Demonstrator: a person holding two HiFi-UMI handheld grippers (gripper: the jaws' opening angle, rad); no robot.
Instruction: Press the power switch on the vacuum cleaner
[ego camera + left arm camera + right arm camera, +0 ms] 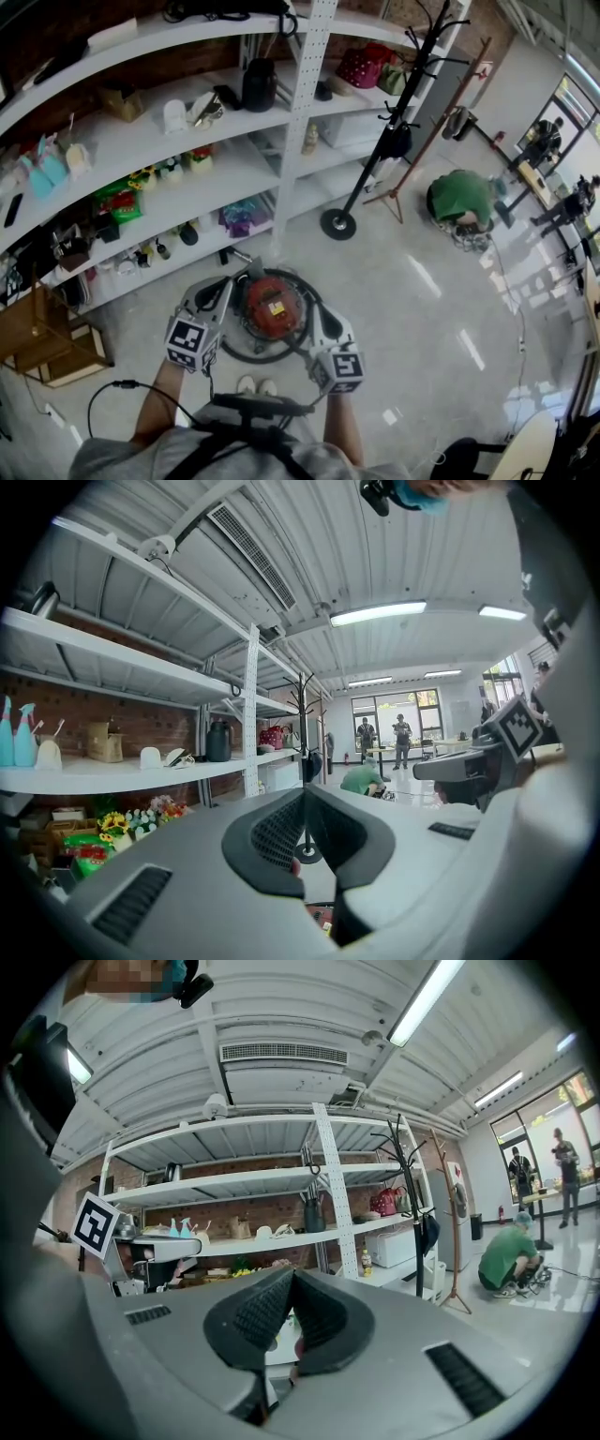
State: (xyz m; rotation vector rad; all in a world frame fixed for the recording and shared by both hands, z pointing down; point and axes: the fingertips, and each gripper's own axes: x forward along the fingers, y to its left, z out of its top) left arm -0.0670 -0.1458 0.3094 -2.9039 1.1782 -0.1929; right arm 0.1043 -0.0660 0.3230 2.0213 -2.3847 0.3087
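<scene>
**Left tongs and right tongs clenched and empty over the red vacuum cleaner on the floor.**

Shelving ran along the left. The left tongs were held over the cleaner's left edge, their pads meeting at the tips with nothing between. The cleaner sat just ahead of the person's shoes, with a black hose curled round it. The right tongs hung over its right edge, tips likewise together. Contact with the cleaner could not be determined. A coat stand and a crouching person in green were well apart to the right.
</scene>
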